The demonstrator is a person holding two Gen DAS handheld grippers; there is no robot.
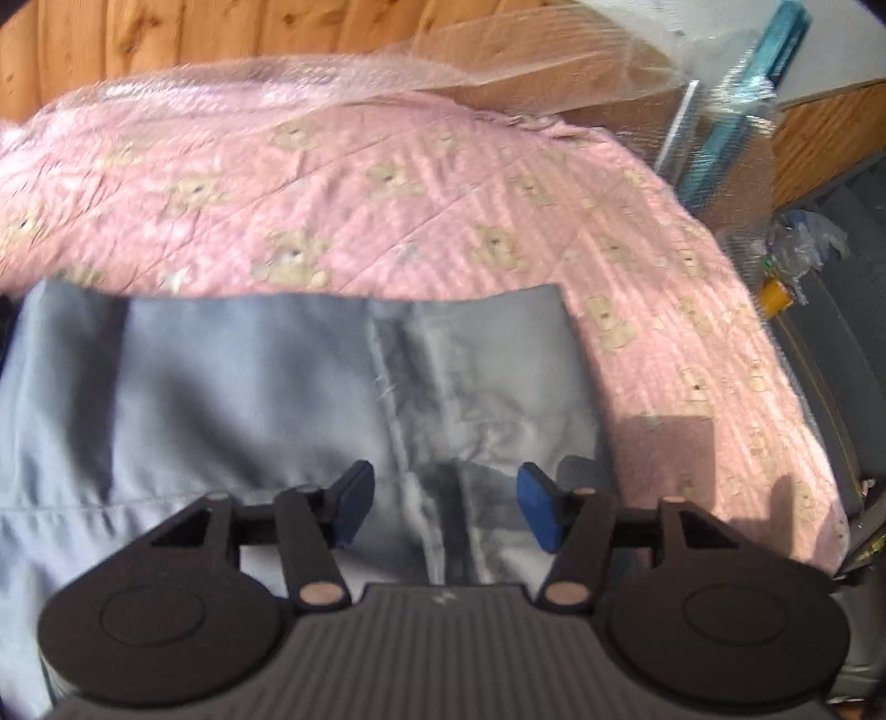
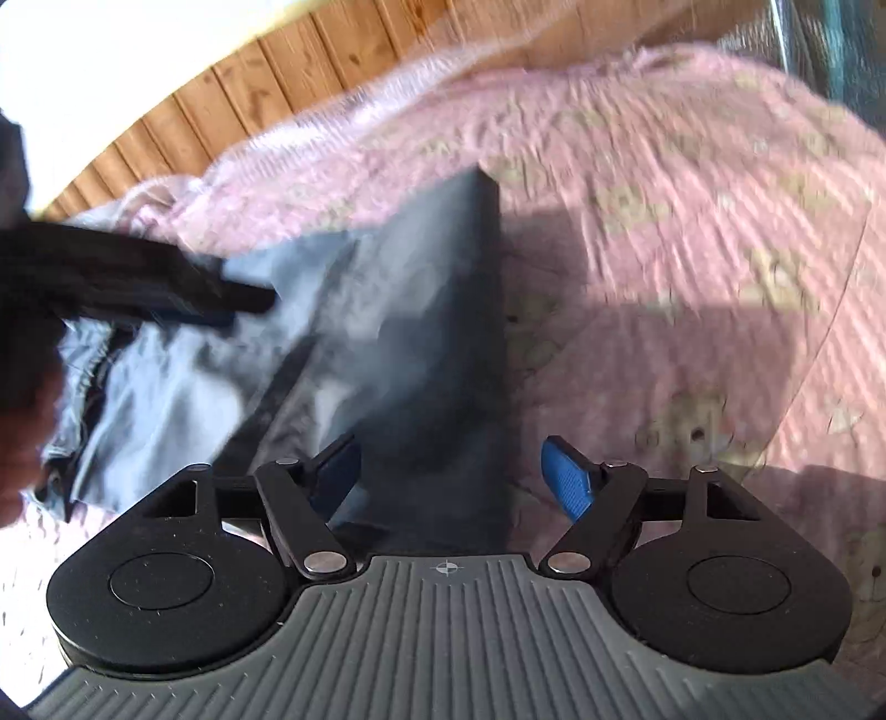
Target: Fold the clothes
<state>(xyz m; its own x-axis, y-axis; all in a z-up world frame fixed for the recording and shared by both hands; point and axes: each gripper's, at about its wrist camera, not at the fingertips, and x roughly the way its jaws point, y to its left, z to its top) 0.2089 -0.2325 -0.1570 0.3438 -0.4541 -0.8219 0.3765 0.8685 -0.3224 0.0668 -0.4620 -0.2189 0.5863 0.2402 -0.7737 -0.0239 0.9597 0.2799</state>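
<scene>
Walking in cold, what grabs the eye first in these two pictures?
A grey-blue garment lies spread on a pink quilt printed with teddy bears, below a wooden plank wall. In front, blue-padded tongs stand open over the cloth: left gripper, right gripper.

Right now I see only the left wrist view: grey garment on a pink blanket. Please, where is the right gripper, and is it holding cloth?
Observer: The right gripper hangs over the right-hand edge of the grey garment, jaws apart, gripping nothing.
Operator: Is this edge straight?
Observer: Yes, it runs as one straight line up to a sharp corner, with the pink blanket bare beside it.
Operator: Can you see my left gripper from there?
Observer: Yes, blurred, the left gripper reaches in from the picture's left, above the garment.
Operator: And the far left end of the garment?
Observer: It looks bunched and rumpled there.
</scene>
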